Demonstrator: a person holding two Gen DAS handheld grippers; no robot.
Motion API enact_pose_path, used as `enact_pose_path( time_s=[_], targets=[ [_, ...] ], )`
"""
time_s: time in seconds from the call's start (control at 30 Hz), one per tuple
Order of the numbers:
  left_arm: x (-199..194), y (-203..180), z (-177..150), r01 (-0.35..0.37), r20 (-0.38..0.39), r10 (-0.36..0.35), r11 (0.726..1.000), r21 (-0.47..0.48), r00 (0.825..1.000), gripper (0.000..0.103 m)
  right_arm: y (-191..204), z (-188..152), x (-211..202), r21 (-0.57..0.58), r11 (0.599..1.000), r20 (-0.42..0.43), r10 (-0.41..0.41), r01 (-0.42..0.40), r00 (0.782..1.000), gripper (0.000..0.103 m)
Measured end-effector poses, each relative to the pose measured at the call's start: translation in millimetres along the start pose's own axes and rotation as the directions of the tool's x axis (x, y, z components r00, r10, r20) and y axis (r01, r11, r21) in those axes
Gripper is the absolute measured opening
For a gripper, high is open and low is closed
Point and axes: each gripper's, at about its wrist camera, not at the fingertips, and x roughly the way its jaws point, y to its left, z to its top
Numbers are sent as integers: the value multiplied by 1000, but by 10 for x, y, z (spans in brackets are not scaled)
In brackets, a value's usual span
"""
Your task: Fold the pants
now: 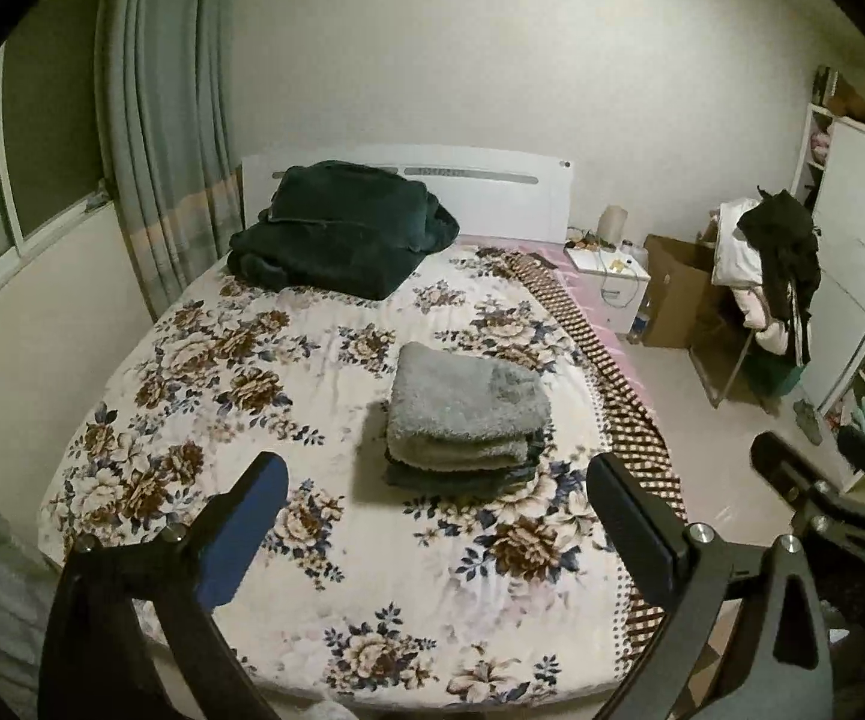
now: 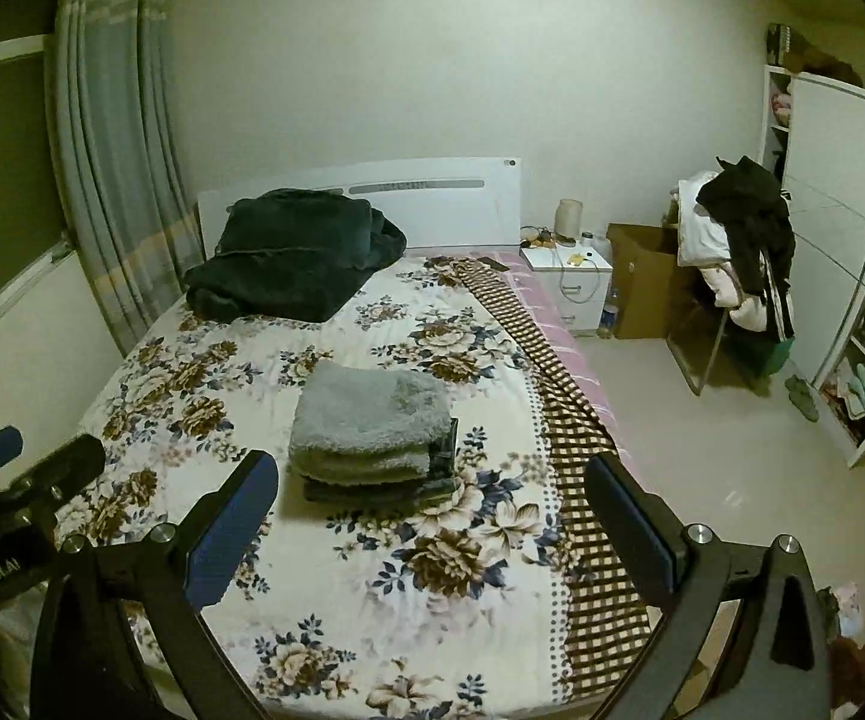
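A: Where are your pants rn?

B: Folded grey pants (image 1: 468, 405) sit on top of a small stack of folded clothes, mid-bed on the floral bedspread (image 1: 240, 396), nearer the checked edge.

A: And your hand-held grippers?

B: Left hand-held gripper (image 1: 438, 516) has its jaws spread wide, nothing btwn them, held above the bed's near end. Right hand-held gripper (image 2: 426, 516) same: jaws apart, empty, not touching the stack.

A: Anything else on the bed?

B: Dark green blanket (image 1: 336, 228) bunched by the headboard (image 1: 492, 192).
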Motion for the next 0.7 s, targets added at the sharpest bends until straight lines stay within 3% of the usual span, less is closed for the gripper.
enact_pose_path(
  time_s=[0.7],
  targets=[
    [20, 104, -17, -27, -2, 27, 1000, -7, 1000, 102, 93, 35, 98, -9, 1000, -10, 3, -3, 1000, 103]
  ],
)
